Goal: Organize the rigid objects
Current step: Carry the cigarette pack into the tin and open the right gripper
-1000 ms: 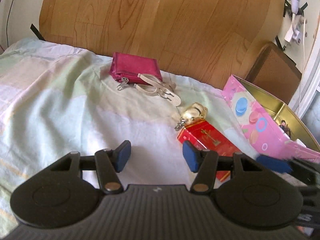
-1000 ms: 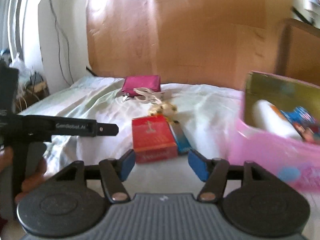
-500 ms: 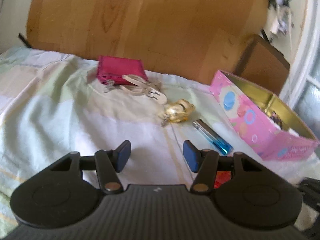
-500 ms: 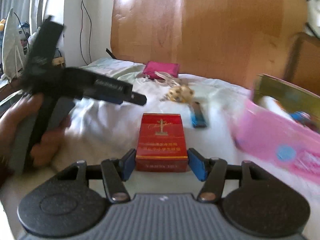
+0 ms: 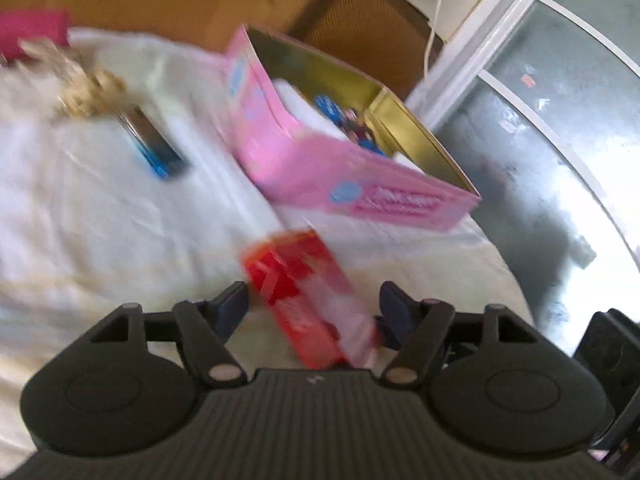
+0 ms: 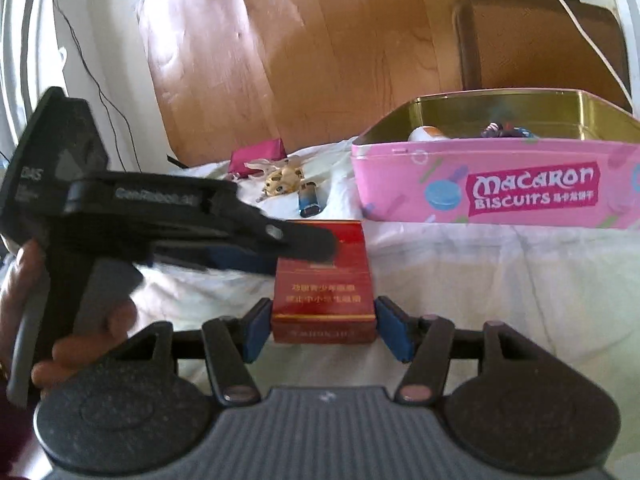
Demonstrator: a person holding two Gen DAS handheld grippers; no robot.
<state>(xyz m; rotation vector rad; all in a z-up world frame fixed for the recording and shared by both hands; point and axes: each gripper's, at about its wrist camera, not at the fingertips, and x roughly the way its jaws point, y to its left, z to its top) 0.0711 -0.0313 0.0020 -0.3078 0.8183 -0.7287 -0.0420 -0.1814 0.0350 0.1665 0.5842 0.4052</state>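
Note:
A red cigarette pack (image 6: 324, 296) sits between the blue pads of my right gripper (image 6: 326, 330), which touch both its sides. From the left, a black finger (image 6: 304, 238) of the left gripper reaches over the pack's far end. In the blurred left wrist view the pack (image 5: 304, 292) lies slanted between the fingers of my left gripper (image 5: 314, 298). Its jaws are opening, with a gap showing at the left pad. The open pink biscuit tin (image 6: 500, 184) stands behind, to the right, with several items inside.
On the white sheet lie a blue lighter (image 6: 309, 200), a gold keyring charm (image 6: 282, 180) and a magenta wallet (image 6: 258, 156). A wooden headboard (image 6: 320, 60) stands behind them. A hand (image 6: 80, 340) holds the left gripper's handle. The bed's edge and a window (image 5: 540, 120) are right of the tin (image 5: 360, 184).
The left gripper swung right, from facing the wallet to the pack and tin, and its jaws widened. The right gripper moved up to the red pack, now between its pads.

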